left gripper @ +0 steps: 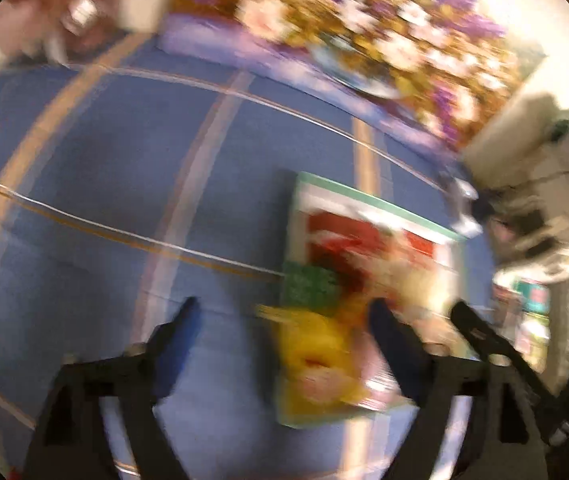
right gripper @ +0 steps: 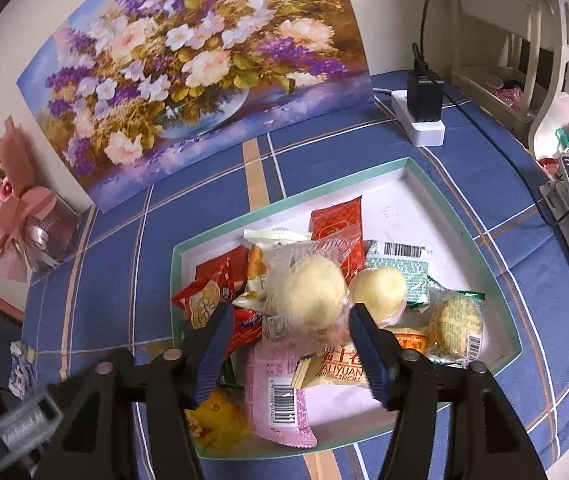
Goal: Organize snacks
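- Black right gripper (right gripper: 288, 344), with blue pads on its fingers, is hanging spread wide at the near edge of the scene, gripping nothing, its tips straddling the near middle of the snack pile.
- Just beyond those tips, a pale round bun in a clear crinkled wrapper (right gripper: 304, 292) is lying on top of the heap; I judge a closing squeeze here could crush the soft bun or let the slick film slip out.
- Near and below it, a pink packet with a barcode (right gripper: 280, 396) and a yellow packet (right gripper: 216, 424) are overlapping, so a low grab risks pinching two at once.
- All the snacks are sitting piled in the near left part of a shallow white tray with a mint-green rim (right gripper: 464, 216), on a blue checked tablecloth (right gripper: 104, 248); the far right of the tray is bare.
- Off to the left, the black left gripper (left gripper: 280, 320) is also spread and carrying nothing, beside the tray; its view is heavily smeared, so a hasty reach could knock the rim.
- Farthest back, a flower painting on a propped board (right gripper: 196, 72) is leaning against the wall, and a wide swing could tip it.
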### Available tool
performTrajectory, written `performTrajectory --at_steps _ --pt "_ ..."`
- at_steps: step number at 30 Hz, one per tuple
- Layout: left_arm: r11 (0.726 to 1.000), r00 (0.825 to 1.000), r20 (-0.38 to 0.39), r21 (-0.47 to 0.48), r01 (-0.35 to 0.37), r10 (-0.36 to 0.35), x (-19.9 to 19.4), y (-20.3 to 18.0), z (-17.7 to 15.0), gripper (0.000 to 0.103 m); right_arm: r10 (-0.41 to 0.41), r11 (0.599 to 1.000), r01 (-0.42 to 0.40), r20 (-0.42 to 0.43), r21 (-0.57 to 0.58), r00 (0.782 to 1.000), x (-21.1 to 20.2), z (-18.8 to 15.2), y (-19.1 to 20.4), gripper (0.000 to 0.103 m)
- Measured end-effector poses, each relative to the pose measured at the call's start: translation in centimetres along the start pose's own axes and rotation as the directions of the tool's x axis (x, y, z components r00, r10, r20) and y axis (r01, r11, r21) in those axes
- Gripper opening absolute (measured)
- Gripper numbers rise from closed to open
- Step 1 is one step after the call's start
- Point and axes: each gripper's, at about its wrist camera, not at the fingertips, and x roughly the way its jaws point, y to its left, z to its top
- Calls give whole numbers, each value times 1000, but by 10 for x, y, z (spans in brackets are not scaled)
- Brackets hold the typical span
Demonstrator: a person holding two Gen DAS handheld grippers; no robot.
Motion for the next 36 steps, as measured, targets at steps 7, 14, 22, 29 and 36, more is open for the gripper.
performTrajectory --at_steps 7,14,22,29,36 --pt "960 955 116 29 -277 272 -13 25 0 94 15 999 -15 4 -44 1000 0 -17 12 102" --pt "945 937 155 56 -323 312 -33 31 -13 94 24 994 -23 9 -108 1000 -10 -41 28 103" --pt "924 919 119 36 -382 375 -47 37 -38 94 2 990 -3 -11 -138 1000 -19 -70 31 103" --pt "928 930 79 77 -365 359 -49 36 -63 94 -8 991 4 -28 -133 1000 -26 -84 24 103" --pt "929 933 54 95 -359 355 -45 37 -67 94 -16 990 11 -32 -138 999 -27 -88 24 103"
